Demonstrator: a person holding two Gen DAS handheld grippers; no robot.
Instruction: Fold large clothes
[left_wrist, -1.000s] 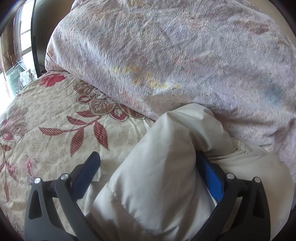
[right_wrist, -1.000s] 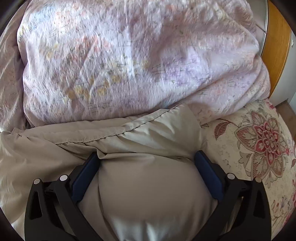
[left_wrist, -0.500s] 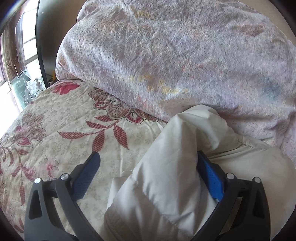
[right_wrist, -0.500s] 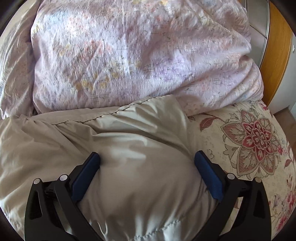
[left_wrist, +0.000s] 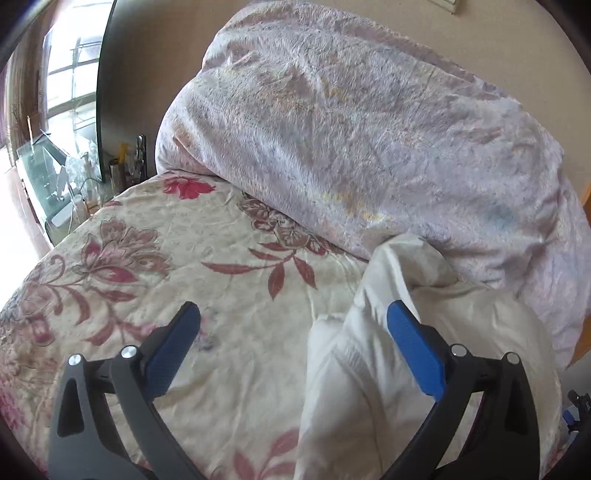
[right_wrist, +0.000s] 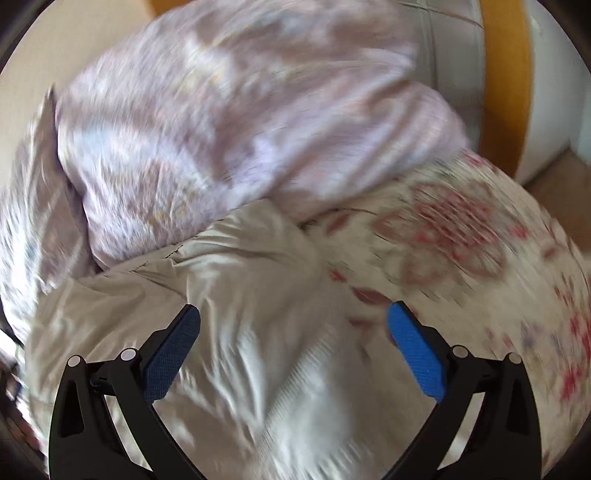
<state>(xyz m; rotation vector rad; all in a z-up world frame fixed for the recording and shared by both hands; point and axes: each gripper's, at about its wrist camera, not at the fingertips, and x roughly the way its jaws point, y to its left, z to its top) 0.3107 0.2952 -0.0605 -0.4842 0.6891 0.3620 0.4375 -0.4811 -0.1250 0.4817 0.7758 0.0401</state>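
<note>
The coat (left_wrist: 424, 350), pale and padded, lies on the bed (left_wrist: 240, 295) against the quilt (left_wrist: 369, 147) heaped at the head end. Both claws are spread wide and nothing is grasped: the left gripper (left_wrist: 293, 325) hangs over the coat's left edge, the right gripper (right_wrist: 293, 325) over its right side, in a blurred view. For a clean fold, matching points on the two edges should be pinched, a single layer taken, and the coat kept clear of the quilt.
</note>
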